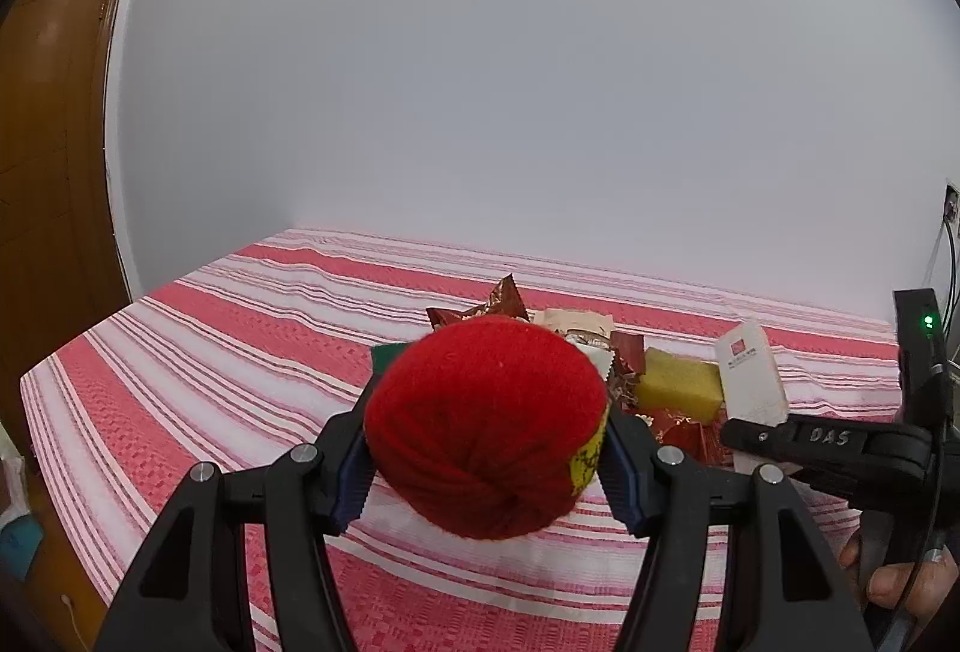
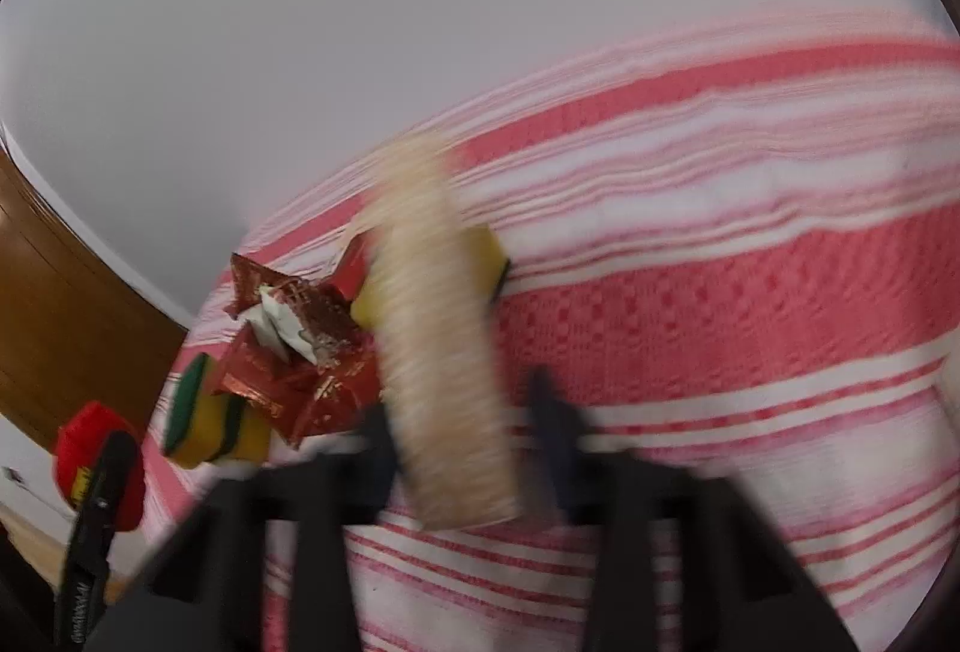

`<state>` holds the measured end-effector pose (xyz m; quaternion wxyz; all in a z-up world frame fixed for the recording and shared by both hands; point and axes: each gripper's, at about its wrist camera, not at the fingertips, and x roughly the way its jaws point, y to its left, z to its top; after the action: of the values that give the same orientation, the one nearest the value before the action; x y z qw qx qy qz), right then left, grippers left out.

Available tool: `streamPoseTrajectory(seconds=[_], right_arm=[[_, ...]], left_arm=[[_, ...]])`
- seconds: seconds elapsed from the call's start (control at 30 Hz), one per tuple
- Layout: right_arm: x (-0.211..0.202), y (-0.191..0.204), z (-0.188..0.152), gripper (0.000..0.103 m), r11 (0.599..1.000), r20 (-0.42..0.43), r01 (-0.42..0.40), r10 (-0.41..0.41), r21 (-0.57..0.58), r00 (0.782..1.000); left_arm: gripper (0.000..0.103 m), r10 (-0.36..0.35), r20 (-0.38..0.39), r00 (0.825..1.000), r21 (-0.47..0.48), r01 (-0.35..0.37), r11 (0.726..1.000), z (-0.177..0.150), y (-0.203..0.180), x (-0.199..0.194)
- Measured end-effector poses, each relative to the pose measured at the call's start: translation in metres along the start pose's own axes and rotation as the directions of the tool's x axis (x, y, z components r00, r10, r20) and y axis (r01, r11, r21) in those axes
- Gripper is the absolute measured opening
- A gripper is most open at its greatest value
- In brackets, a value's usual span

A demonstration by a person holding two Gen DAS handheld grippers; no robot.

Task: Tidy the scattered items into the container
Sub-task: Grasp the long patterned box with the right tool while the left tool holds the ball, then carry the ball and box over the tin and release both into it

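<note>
My left gripper (image 1: 486, 478) is shut on a red rolled cloth ball (image 1: 480, 412) with a yellow patch, held above the striped tablecloth (image 1: 210, 352). In the right wrist view the ball (image 2: 78, 436) and the left gripper (image 2: 99, 478) show at the lower left. My right gripper (image 2: 462, 442) is blurred; a cream-white flat packet (image 2: 441, 352) stands between its jaws and looks gripped. In the left wrist view the packet (image 1: 750, 376) rises tilted off the right gripper (image 1: 738, 436). No container is in view.
A pile lies mid-table: red foil wrappers (image 2: 300, 382), a yellow sponge (image 1: 678, 391) and a green-backed yellow sponge (image 2: 204, 424). A wooden door (image 1: 48, 172) stands left, a white wall behind. A hand (image 1: 900, 580) holds the right gripper's handle.
</note>
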<state>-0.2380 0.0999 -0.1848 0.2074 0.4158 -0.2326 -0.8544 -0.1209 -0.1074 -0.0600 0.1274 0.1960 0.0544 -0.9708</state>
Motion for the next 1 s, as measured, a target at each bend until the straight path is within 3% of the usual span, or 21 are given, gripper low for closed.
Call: streamPoseTrajectory(seconds=[0.2,0.47,0.6,0.73,0.9,1.0], right_arm=[[-0.024,0.012,-0.012,0.025,0.998,0.116,-0.025,0.031,-0.056,0.993],[-0.074,0.019,-0.04,0.025,0.996,0.304,0.042,-0.016,-0.079,0.953],[-0.1,0.024,-0.062,0.025,0.991,0.343,0.079,-0.038,-0.108,0.939],[-0.122,0.016,-0.066,0.025,0.993,0.355,0.079,-0.042,-0.092,0.934],[-0.155,0.0,-0.071,0.025,0.994,0.372,0.083,-0.053,-0.065,0.927],[-0.181,-0.018,-0.074,0.025,0.994,0.407,0.105,-0.091,-0.013,0.909]], left_arm=[[0.065,0.004,0.023,1.0,-0.01,-0.004,1.0,-0.001,0.002,-0.005],[0.065,0.013,0.104,0.995,0.008,-0.013,1.0,-0.004,-0.004,-0.017],[0.065,0.01,0.124,0.992,0.037,-0.015,0.999,-0.005,-0.013,-0.023],[0.065,-0.007,0.129,0.992,0.008,0.006,1.0,-0.005,-0.01,-0.025],[0.064,-0.107,0.039,0.993,-0.049,0.109,0.993,-0.011,-0.012,-0.017],[0.064,-0.21,-0.045,0.977,-0.057,0.207,0.977,-0.02,-0.033,-0.009]])
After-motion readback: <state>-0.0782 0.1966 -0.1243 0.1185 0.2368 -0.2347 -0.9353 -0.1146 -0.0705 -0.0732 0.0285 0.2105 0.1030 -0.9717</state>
